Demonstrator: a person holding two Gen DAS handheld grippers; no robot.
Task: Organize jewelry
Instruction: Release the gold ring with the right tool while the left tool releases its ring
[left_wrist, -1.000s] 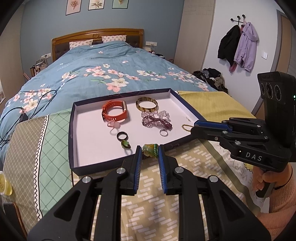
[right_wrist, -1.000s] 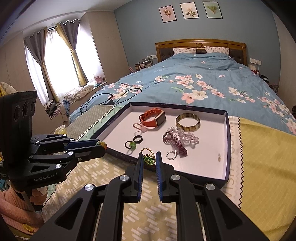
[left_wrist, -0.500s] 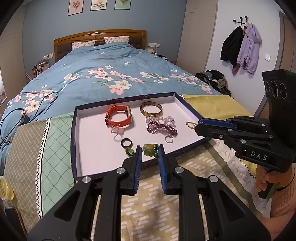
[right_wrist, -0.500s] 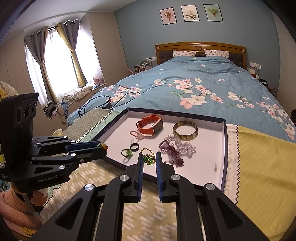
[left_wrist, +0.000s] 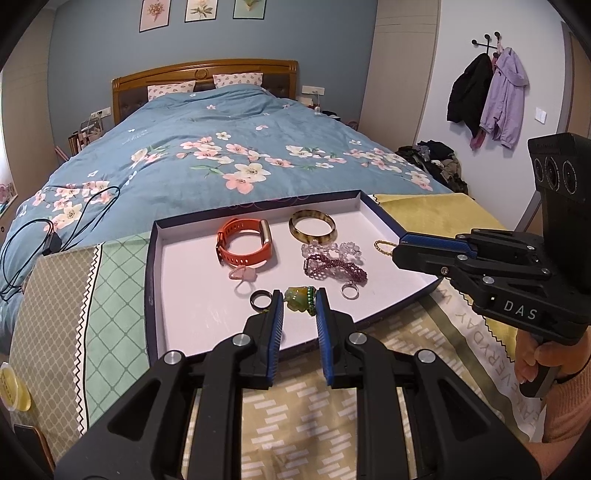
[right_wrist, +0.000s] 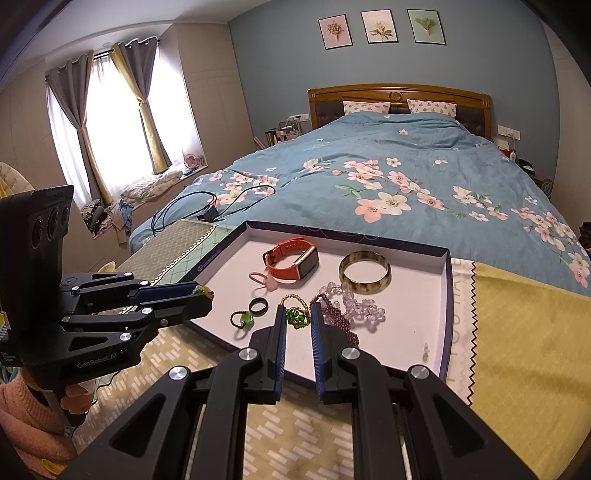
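A dark blue tray with a white floor lies on the bed's foot. In it are an orange watch, an amber bangle, clear and purple bead bracelets and a few rings. My left gripper hovers over the tray's near part, shut on a green and yellow pendant. My right gripper hangs over the tray's near right part, shut on a gold chain with green beads. In the left wrist view that chain dangles from the right gripper's tip.
The tray rests on a patterned green and yellow cloth over a blue floral duvet. A black cable lies left of the tray. A person's hand in a pink sleeve holds the right gripper's handle.
My left gripper has moved forward from the tray's near rim to over its floor, still holding the pendant. The right gripper has barely shifted.
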